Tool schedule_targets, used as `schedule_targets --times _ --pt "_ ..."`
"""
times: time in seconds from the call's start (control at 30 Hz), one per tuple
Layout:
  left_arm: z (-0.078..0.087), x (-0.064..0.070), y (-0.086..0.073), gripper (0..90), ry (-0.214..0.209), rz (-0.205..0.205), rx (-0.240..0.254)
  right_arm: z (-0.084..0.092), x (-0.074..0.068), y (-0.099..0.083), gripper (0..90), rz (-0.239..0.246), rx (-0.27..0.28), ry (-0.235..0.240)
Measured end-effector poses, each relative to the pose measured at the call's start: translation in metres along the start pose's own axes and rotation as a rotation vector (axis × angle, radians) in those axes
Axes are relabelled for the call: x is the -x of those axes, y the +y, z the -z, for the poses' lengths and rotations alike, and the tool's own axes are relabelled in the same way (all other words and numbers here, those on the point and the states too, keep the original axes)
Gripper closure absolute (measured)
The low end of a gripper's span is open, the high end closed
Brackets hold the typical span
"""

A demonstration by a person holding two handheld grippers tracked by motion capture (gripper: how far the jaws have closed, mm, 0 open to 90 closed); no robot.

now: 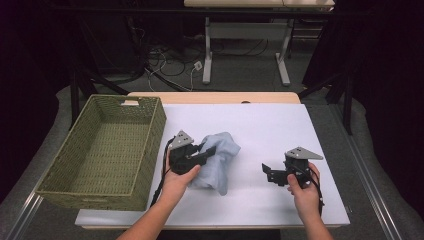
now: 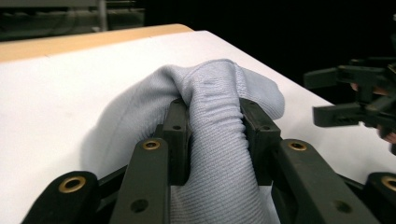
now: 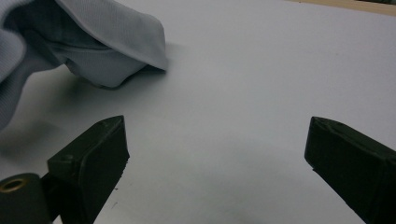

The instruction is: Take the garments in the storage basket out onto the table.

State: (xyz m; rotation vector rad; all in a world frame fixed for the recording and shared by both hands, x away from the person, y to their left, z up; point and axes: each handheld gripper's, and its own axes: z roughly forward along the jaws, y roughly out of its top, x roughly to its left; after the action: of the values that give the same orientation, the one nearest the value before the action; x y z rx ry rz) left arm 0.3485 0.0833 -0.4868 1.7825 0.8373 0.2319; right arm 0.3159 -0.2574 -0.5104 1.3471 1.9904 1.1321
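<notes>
table (image 1: 280, 130) first: basket (image 1: 55, 172) sits at its left edge, pale blue cloth (image 1: 220, 160) bunched mid-table just right of it. our left gripper (image 1: 207, 151) is clamped on a fold of cloth. right gripper (image 1: 267, 172) hovers apart from the cloth, jaws wide, holding nothing.

risks, as we judge them: grip is on one bunched fold, so a lift could slip or drag the rest; the trailing end could snag the basket rim.

left gripper view shows the pinch itself on the cloth (image 2: 215, 121); high view can't. right gripper view shows a loose cloth edge (image 3: 116, 51) lying on the table.

No readable text, label, brand, number or sign on anything in any view.
</notes>
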Motion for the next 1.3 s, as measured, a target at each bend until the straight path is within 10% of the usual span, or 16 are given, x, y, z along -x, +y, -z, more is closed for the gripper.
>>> schedule_targets --times 0.43,0.73,1.3 --pt "-0.013 0.002 -0.034 66.4 -0.028 -0.027 -0.133 -0.002 -0.002 -0.001 6.7 0.014 0.0 0.004" --pt "-0.012 -0.003 -0.05 63.6 -0.042 0.016 -0.093 -0.003 -0.002 -0.001 6.8 0.018 -0.002 0.007" --pt "-0.007 0.007 -0.053 45.9 -0.041 -0.057 -0.139 -0.004 -0.003 -0.001 6.9 0.022 -0.006 0.013"
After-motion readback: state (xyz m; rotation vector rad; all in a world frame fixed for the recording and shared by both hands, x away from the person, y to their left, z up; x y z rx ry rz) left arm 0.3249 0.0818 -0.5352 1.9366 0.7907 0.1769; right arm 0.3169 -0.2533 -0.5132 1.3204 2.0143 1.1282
